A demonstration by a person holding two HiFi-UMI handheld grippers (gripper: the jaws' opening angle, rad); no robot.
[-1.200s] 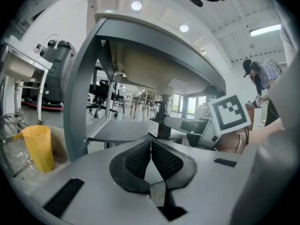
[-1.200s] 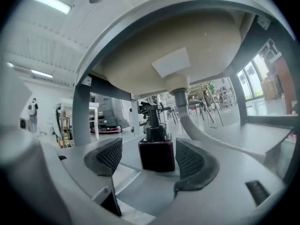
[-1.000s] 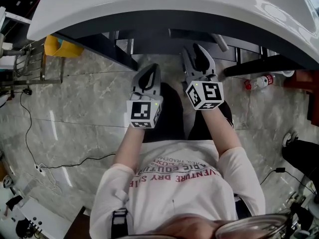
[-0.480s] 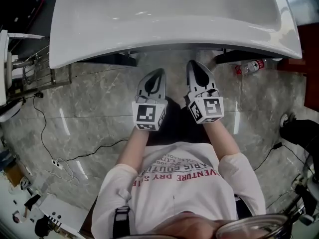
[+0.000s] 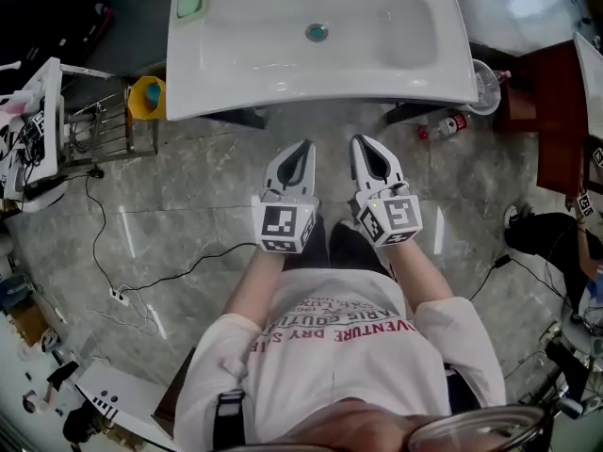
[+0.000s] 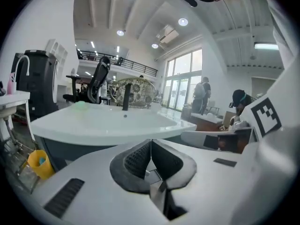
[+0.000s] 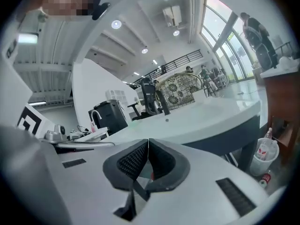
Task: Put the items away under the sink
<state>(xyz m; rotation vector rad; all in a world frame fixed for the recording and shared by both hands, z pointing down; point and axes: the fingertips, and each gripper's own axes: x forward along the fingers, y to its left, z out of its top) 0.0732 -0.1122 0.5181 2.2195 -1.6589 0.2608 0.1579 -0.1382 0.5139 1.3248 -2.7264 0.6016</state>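
Note:
The white sink (image 5: pixel 377 64) stands ahead of me, its drain (image 5: pixel 317 33) in the basin and a green pad (image 5: pixel 191 0) on its far left corner. My left gripper (image 5: pixel 301 147) and right gripper (image 5: pixel 361 143) are held side by side over the marble floor, just short of the sink's front edge. Both are shut with nothing between the jaws. In the left gripper view the sink (image 6: pixel 103 121) sits beyond the closed left gripper (image 6: pixel 151 142). Past the closed right gripper (image 7: pixel 148 141), the right gripper view shows the sink (image 7: pixel 206 116).
A yellow bucket (image 5: pixel 148 95) stands under the sink's left end beside a wire rack (image 5: pixel 94 130). On the floor right of the sink lie a plastic bottle (image 5: pixel 443 125) and a clear cup (image 5: pixel 485 85). A black cable (image 5: pixel 170 276) runs across the floor at left. A dark red cabinet (image 5: pixel 551 102) stands at right.
My view has pulled up and back from under the sink, so the whole basin top now shows. Both grippers have drawn back from the sink's underside and stay shut.

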